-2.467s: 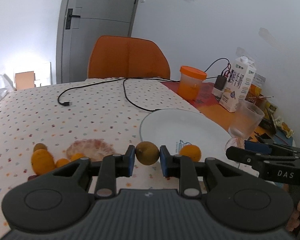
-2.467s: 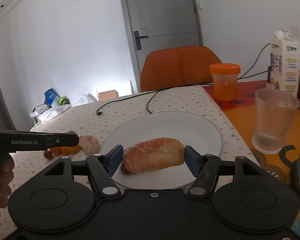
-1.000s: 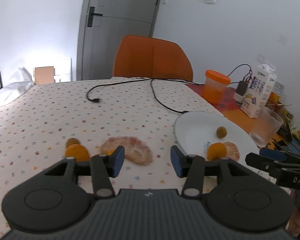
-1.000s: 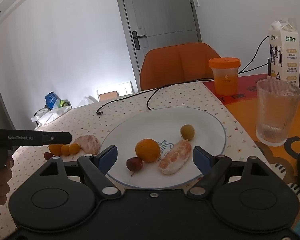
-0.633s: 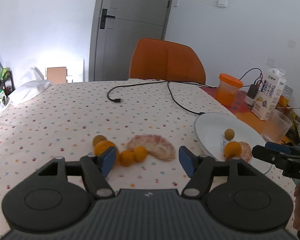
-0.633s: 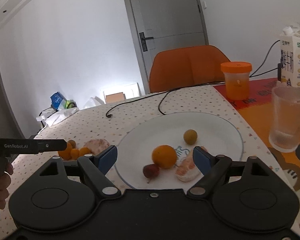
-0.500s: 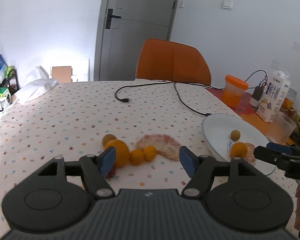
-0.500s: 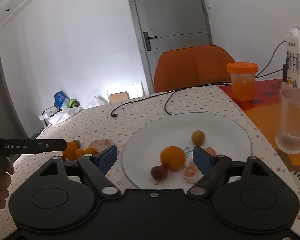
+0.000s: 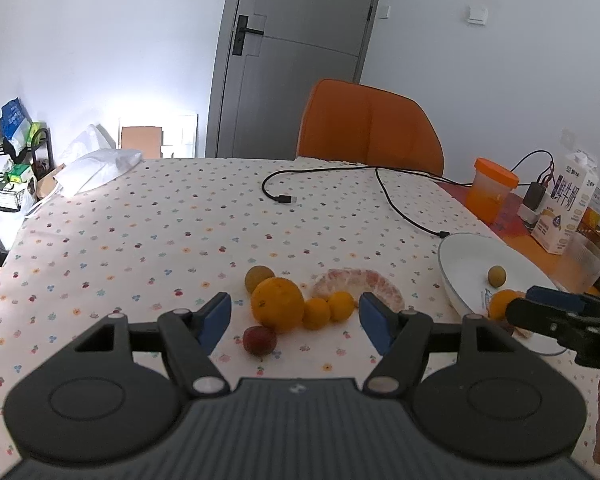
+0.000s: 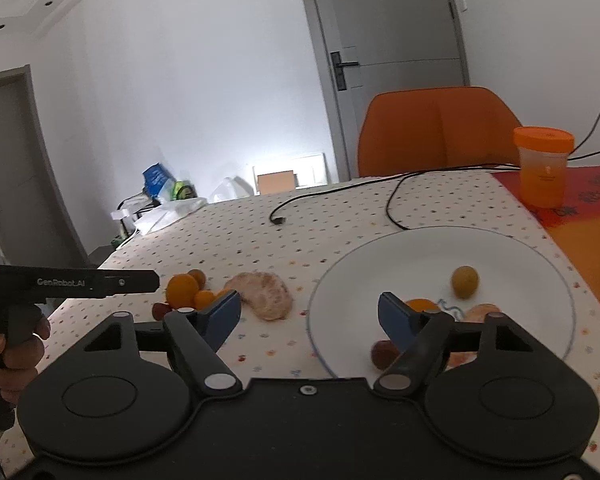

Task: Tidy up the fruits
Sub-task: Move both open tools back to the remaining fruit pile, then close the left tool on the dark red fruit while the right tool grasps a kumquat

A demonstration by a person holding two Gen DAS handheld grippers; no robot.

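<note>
Two hand-held grippers hover above a table (image 9: 140,220) covered in a dotted cloth, both with jaws standing wide and nothing between the pads. The left gripper (image 9: 295,316) has just been opening; its blue pads frame a cluster of loose fruit lying on the cloth near the table's front edge: a large orange (image 9: 277,304), two small oranges (image 9: 328,312) touching one another just to its right, a small dark red fruit (image 9: 259,340) in front, a small brownish-green fruit (image 9: 259,278) behind, and a peeled citrus piece (image 9: 358,286) curving behind the small oranges. The right gripper (image 10: 308,316) has just been closing a little, still empty, and it points at the near left rim of a white plate (image 10: 420,248) toward the table's right edge. On the plate lie a small greenish-yellow fruit (image 10: 465,282), an orange (image 10: 422,304), a dark red fruit (image 10: 383,354) and a peeled segment (image 10: 482,312), the last three partly hidden behind the gripper's finger. A black cable (image 9: 396,204) trails across the far side. Toward the far right corner stands an orange-lidded container (image 10: 543,166), and an orange chair (image 9: 370,128) stands beyond the far edge.
</note>
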